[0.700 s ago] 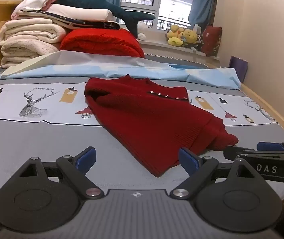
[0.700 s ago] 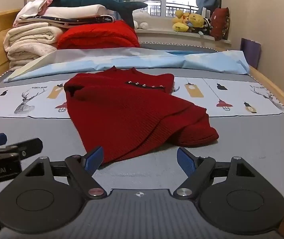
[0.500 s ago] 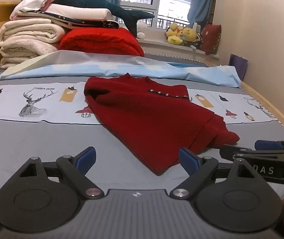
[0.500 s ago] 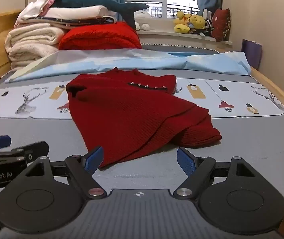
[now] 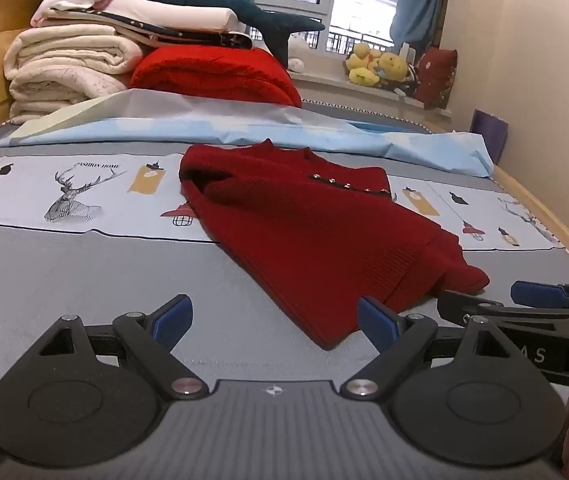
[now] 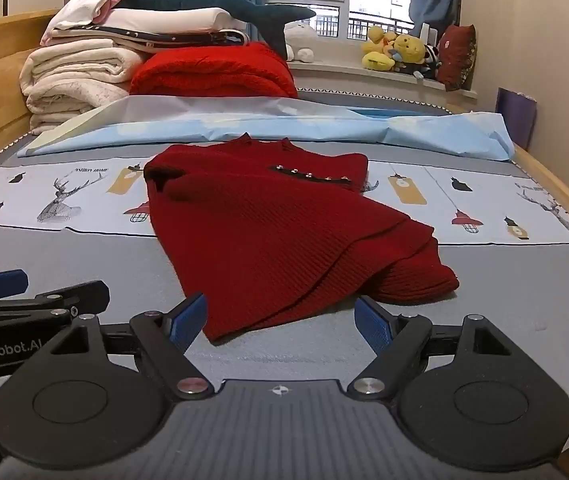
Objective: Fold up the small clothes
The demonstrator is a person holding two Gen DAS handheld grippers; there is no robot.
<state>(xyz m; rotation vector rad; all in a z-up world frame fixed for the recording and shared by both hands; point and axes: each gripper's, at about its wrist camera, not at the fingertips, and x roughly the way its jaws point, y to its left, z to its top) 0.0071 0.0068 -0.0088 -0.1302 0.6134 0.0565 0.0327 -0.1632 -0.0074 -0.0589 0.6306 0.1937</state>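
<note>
Item: red knit sweater (image 6: pixel 284 232), spread across the centre of frame on the bed (image 6: pixel 524 300), one sleeve bunched at lower right (likely laid out for folding).
Left gripper (image 5: pixel 274 322): wide apart, empty, hem's near corner lies between its fingers.
Right gripper (image 6: pixel 282 320): wide apart, empty, at the hem edge.

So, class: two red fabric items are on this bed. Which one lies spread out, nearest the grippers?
The red knit sweater with the button row, lying flat just ahead of both open grippers. The other, a brighter red blanket, sits folded far back beside the white bedding stack.
</note>
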